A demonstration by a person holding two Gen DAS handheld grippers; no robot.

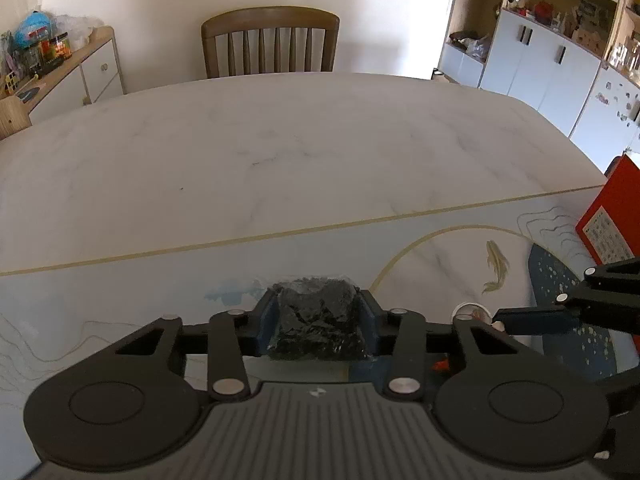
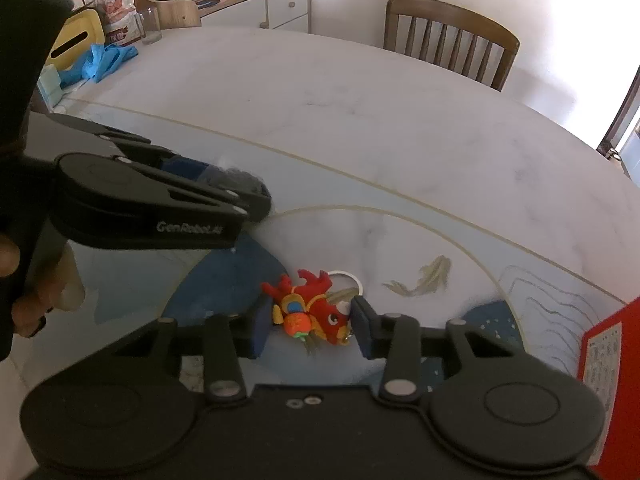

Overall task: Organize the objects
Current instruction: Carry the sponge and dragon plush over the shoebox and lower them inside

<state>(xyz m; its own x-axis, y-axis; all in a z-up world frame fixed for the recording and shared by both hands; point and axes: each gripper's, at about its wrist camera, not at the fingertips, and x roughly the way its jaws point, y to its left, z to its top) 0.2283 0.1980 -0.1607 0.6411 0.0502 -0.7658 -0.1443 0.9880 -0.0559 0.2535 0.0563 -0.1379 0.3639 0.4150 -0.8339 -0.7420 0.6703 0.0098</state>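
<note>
A black crinkly packet [image 1: 318, 320] sits between the blue pads of my left gripper [image 1: 316, 304], which press on both its sides just above the printed table mat [image 1: 120, 300]. In the right wrist view the left gripper [image 2: 256, 196] shows from the side with the dark packet [image 2: 236, 178] in its tips. A red and orange plush toy [image 2: 320, 308] with a metal key ring [image 2: 348, 276] lies on the mat. My right gripper [image 2: 310, 314] straddles it, and its pads touch the toy's two ends. One right finger [image 1: 532, 318] shows in the left wrist view.
A red box [image 2: 608, 360] stands at the mat's right edge. A glass [image 2: 148, 26], a blue cloth [image 2: 104, 60] and a yellow tissue box [image 2: 76, 40] sit at the far left of the marble table [image 2: 360, 100]. A wooden chair [image 2: 452, 40] stands behind. A hand [image 2: 40, 292] holds the left gripper.
</note>
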